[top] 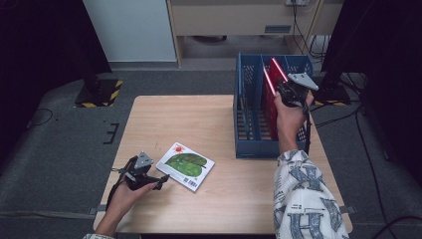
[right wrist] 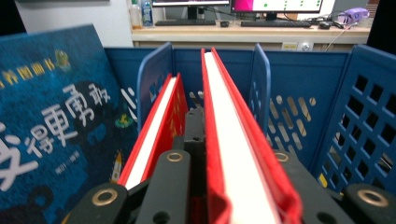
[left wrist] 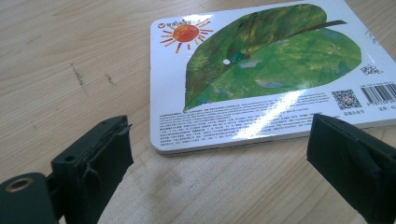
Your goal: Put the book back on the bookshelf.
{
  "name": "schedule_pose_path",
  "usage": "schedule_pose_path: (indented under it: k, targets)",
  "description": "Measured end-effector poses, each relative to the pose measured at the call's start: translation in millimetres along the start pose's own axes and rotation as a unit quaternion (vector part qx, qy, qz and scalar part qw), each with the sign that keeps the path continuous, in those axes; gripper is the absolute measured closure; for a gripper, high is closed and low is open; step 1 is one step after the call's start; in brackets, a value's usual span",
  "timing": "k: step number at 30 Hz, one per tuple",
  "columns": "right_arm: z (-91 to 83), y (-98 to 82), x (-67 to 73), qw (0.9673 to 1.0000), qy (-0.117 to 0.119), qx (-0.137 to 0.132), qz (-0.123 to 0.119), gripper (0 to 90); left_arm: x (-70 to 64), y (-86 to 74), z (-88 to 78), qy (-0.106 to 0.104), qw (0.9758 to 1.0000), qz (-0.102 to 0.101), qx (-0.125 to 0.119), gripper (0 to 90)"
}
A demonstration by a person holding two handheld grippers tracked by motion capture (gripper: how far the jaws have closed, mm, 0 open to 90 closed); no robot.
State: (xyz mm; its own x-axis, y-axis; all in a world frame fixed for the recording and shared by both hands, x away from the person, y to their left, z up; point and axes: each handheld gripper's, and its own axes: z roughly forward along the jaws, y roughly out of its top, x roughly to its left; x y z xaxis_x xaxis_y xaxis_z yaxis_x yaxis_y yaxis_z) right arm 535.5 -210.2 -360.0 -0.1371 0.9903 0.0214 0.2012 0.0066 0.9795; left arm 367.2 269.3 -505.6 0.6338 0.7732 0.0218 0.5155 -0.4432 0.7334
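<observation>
A white board book with a green leaf and a sun [top: 185, 166] [left wrist: 261, 70] lies flat on the wooden table [top: 164, 119]. My left gripper [top: 161, 180] [left wrist: 219, 128] rests low on the table just short of the book's near edge, open, with nothing between its jaws. A blue slotted rack [top: 259, 148] [right wrist: 364, 107] stands at the right of the table. Over it, my right gripper [top: 284, 90] [right wrist: 219, 140] is shut on a red book [top: 278, 69] [right wrist: 229, 140], held upright and edge-on in a middle slot.
A second red book [top: 268, 107] [right wrist: 156, 126] stands in the slot to the left of the held one. A blue book with white characters [right wrist: 51, 121] leans further left. A desk with monitors and a keyboard stands behind the rack.
</observation>
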Motion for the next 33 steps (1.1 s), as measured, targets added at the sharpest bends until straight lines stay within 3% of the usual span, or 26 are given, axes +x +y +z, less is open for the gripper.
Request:
schedule_pose_path:
  k: [8, 16, 33]
  targets:
    - [-0.4, 0.0, -0.4, 0.9999, 0.005, 0.011, 0.002, 77.5, -0.6, 0.2, -0.3, 0.000, 1.0000, 0.000, -0.001, 5.9]
    - [-2.3, 1.3, 2.6, 0.9995, 0.017, 0.018, -0.020, 75.5, -1.6, 0.7, 0.3, 0.000, 1.0000, 0.002, -0.001, 5.9]
    - [-10.9, 5.0, -3.2, 0.9996, 0.021, 0.015, -0.008, 75.6, -2.5, 1.7, -0.1, 0.001, 1.0000, 0.003, -0.002, 5.9]
